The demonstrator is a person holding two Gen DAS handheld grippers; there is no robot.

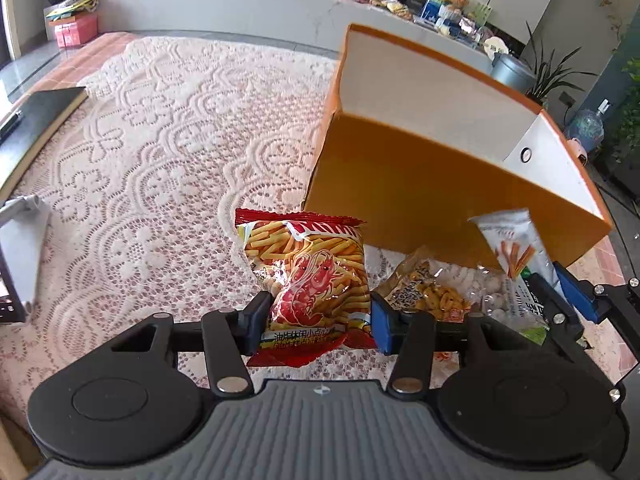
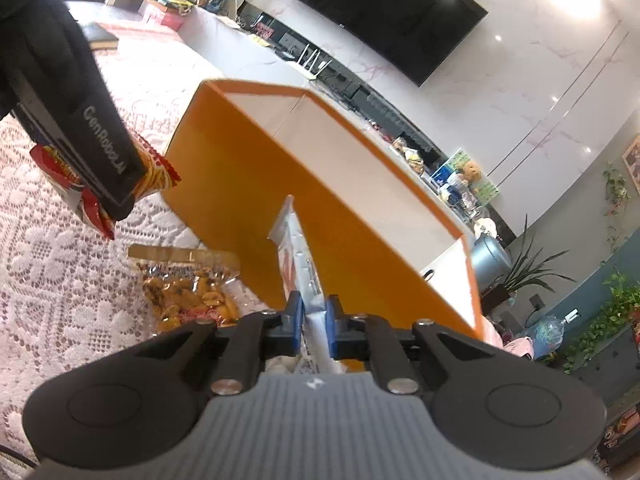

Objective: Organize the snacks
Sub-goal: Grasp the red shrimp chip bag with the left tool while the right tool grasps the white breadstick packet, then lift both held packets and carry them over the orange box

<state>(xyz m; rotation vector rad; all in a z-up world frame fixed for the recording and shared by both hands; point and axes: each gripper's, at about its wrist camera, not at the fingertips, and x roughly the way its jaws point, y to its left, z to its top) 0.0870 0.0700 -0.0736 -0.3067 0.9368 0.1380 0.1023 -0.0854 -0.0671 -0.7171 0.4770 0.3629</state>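
Two grippers (image 1: 318, 320) (image 2: 314, 326), three snack packets (image 1: 308, 276) (image 1: 430, 294) (image 2: 298, 264), one box (image 1: 440, 184).

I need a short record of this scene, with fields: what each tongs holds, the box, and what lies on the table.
left tongs: shut on red shrimp-stick bag, held above the table
right tongs: shut on white packet, in front of the box
box: orange, open on top, white inside, nothing seen inside
table: lace cloth; clear yellow snack bag lies beside the box
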